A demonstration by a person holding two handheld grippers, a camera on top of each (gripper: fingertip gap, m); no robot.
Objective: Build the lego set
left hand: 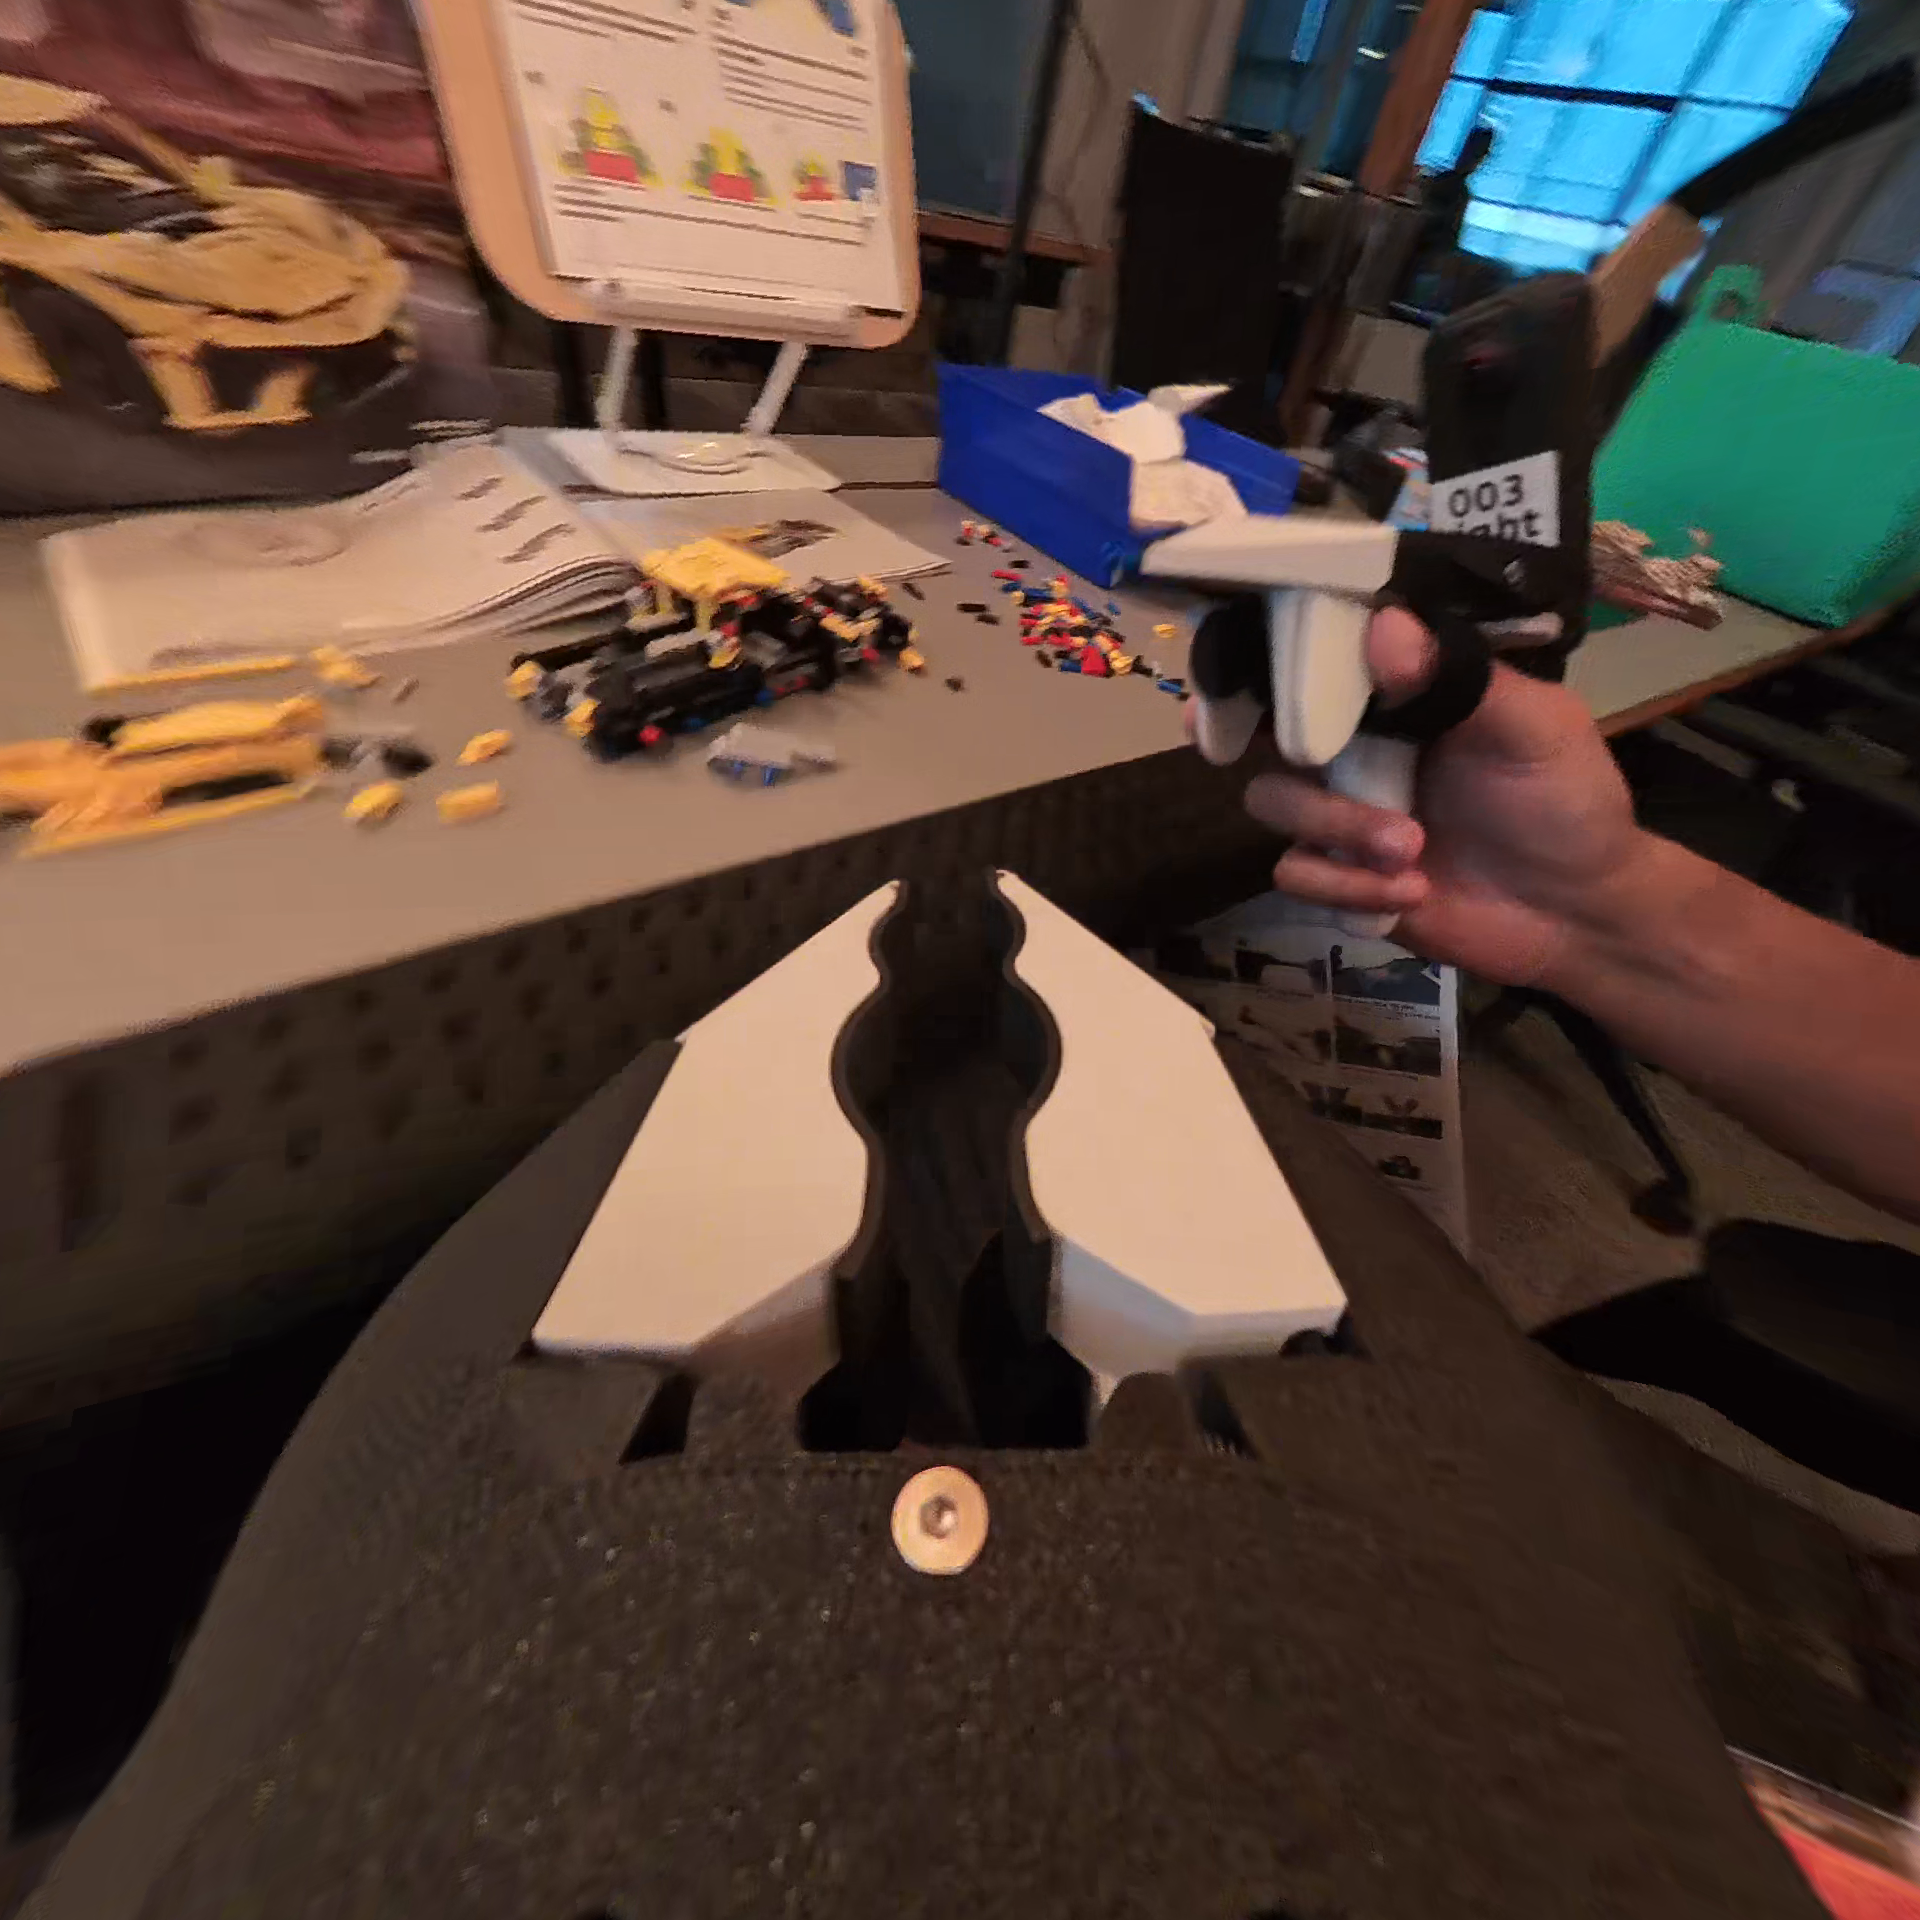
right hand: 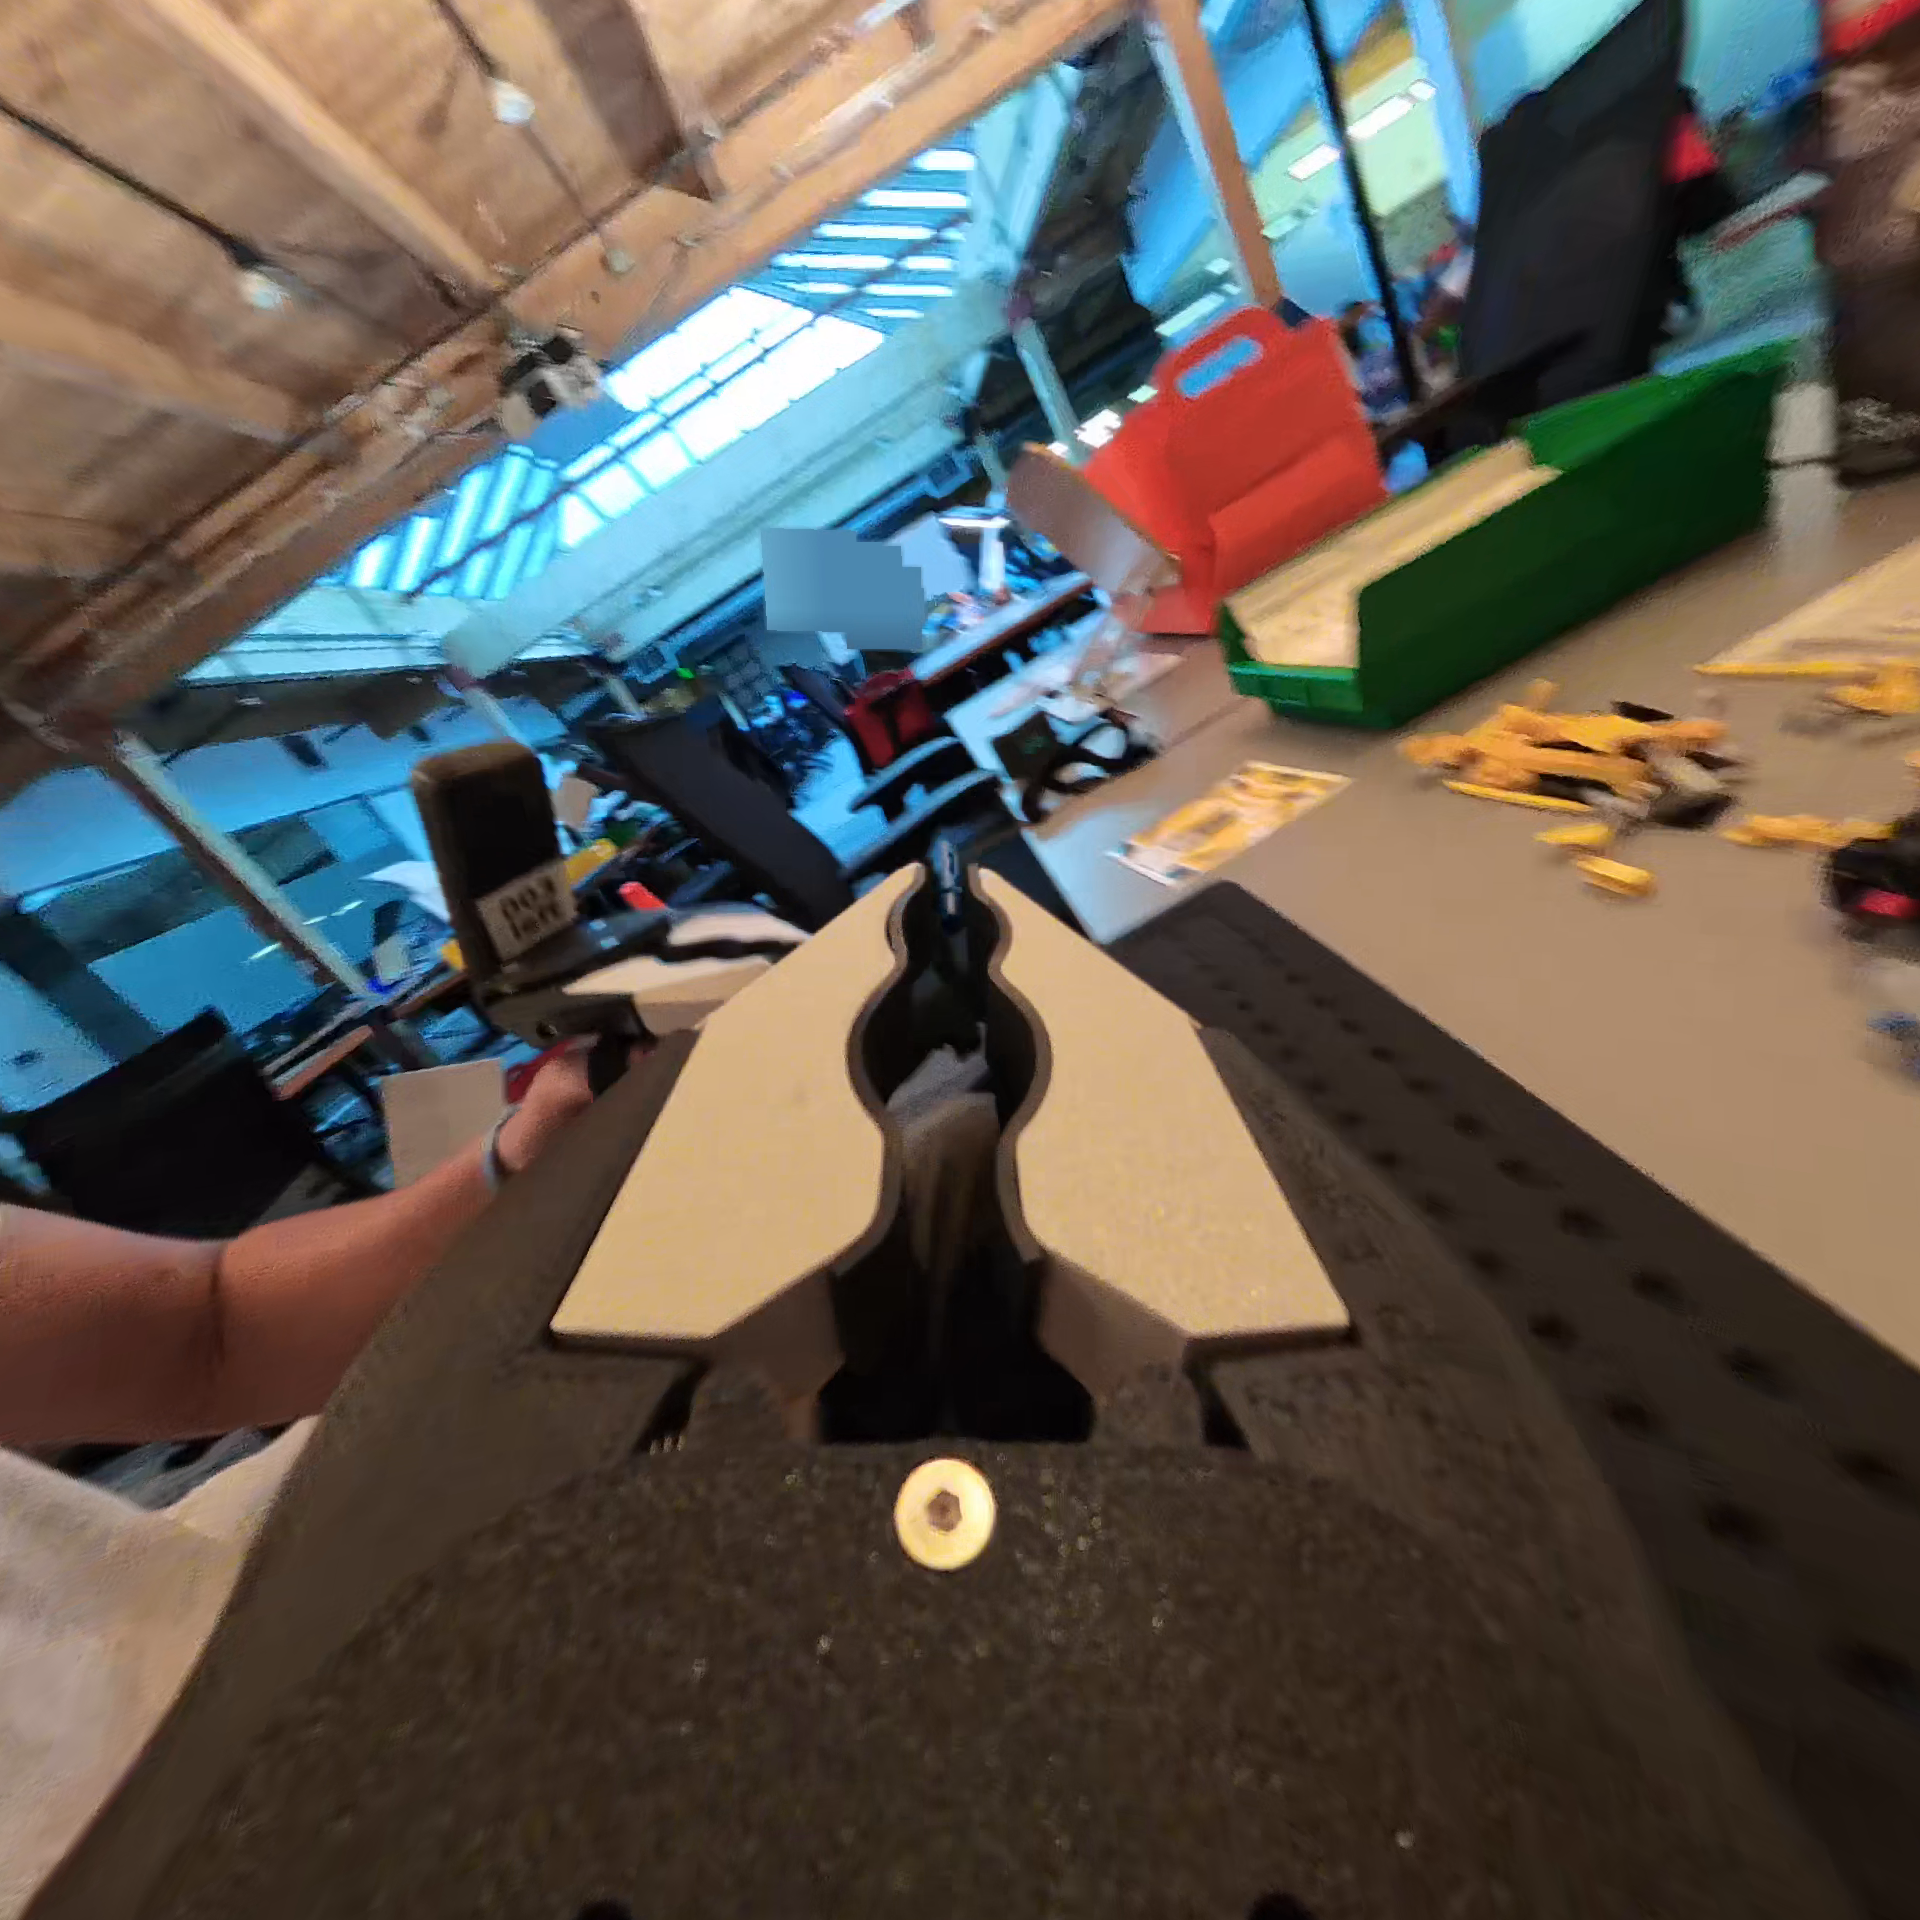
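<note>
A black and yellow lego car chassis (left hand: 717, 644) stands on the grey table (left hand: 520, 883). A yellow body assembly (left hand: 166, 758) lies to its left, and a pile of small loose pieces (left hand: 1070, 623) to its right. My left gripper (left hand: 948, 883) is held off the table's near edge, its jaws close together with nothing visible between them. My right gripper (right hand: 950, 873) is shut on a small black piece (right hand: 945, 883) at its tips and points out over the room. In the left wrist view it (left hand: 1153, 561) is held in a hand at the right, above the table corner.
An open instruction booklet (left hand: 416, 561), a sheet on a stand (left hand: 686, 156) and a blue bin (left hand: 1081, 468) sit behind the chassis. A green bin (right hand: 1507, 561), an orange cardboard carrier (right hand: 1247, 457), a leaflet (right hand: 1226, 821) and yellow parts (right hand: 1579, 769) show in the right wrist view. Tip to tip, the grippers are about 10 cm apart.
</note>
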